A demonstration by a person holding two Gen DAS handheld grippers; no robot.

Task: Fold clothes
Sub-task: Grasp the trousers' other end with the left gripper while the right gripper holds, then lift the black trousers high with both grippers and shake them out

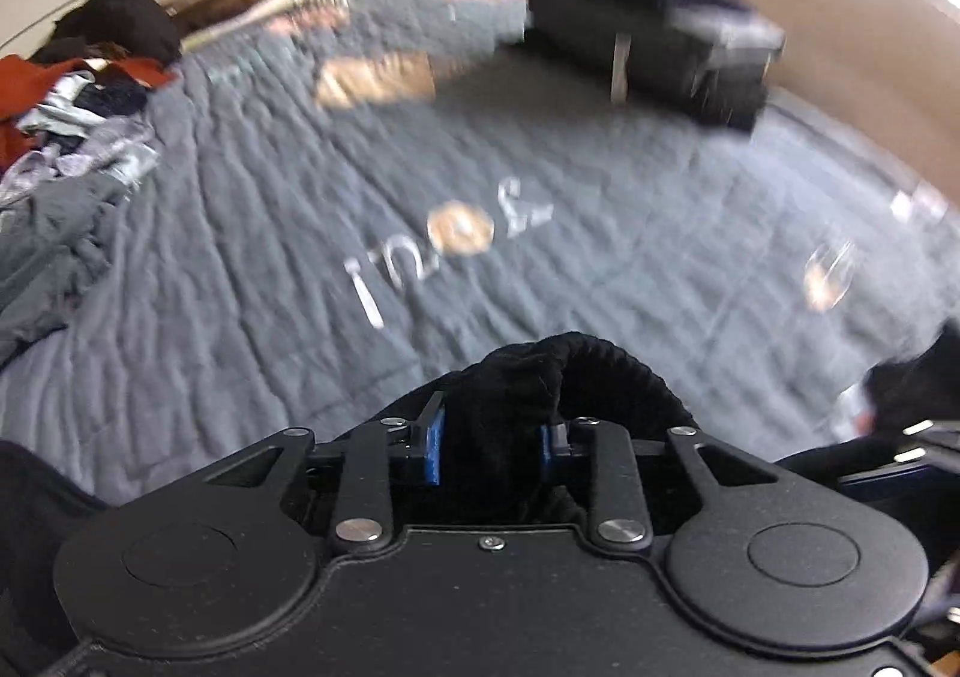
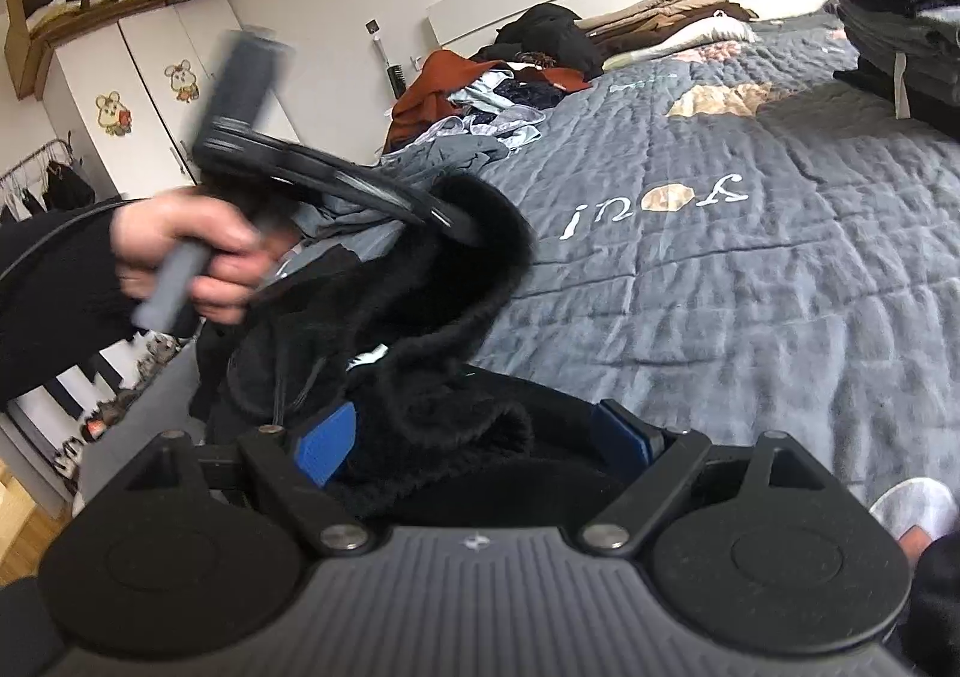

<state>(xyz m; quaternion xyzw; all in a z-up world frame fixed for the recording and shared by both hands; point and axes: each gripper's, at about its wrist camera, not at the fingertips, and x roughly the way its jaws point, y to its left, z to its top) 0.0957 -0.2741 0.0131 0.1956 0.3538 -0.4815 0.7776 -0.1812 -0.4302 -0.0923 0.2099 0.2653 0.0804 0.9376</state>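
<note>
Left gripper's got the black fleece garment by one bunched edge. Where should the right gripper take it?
Grip the thick rolled fold of the black fleece garment already lying between the open right gripper pads, coming straight forward and low over the quilt. It is bunched there, apart from the left gripper grip, so the garment can spread.

Your left gripper (image 1: 493, 452) has its blue pads (image 1: 434, 449) clamped on a bunched fold of black fleece garment (image 1: 540, 377), held over the grey quilted bedspread (image 1: 300, 257). Unfolded clothes pile (image 1: 78, 119) sits far left, folded dark stack (image 1: 660, 35) top right near the cardboard box wall (image 1: 840, 29). Background is motion-blurred.
</note>
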